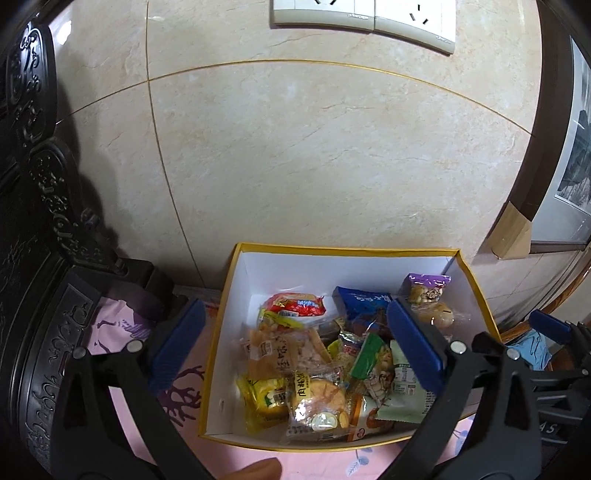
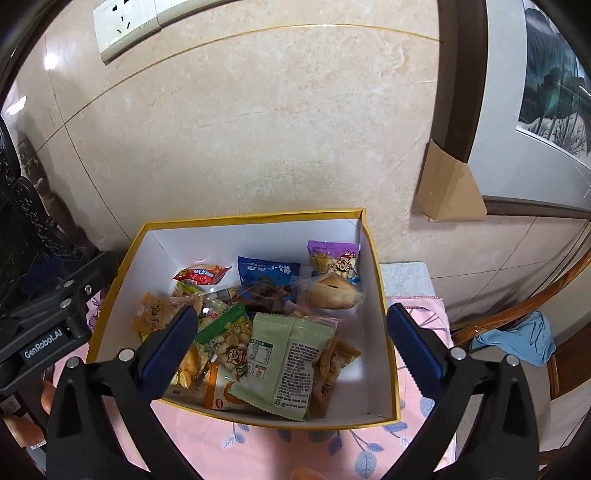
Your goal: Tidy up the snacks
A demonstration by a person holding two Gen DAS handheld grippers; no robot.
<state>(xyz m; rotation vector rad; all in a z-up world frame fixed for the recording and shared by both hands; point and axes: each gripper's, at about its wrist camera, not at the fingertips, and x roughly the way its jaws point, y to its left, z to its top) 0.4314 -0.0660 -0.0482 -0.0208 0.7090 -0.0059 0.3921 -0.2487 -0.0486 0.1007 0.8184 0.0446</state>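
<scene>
A yellow-rimmed box with white inner walls sits against the wall, holding several wrapped snacks. Among them are a red packet, a blue packet, a purple-topped packet, a bun in clear wrap and a pale green pouch. My left gripper hangs open over the box, nothing between its blue pads. My right gripper is open above the green pouch, apart from it. The other gripper's body shows at the left of the right wrist view.
The box rests on a pink flowered cloth. Dark carved wooden furniture stands left. A wooden chair with a blue cloth is right. A cardboard corner piece guards a framed picture. Wall sockets are above.
</scene>
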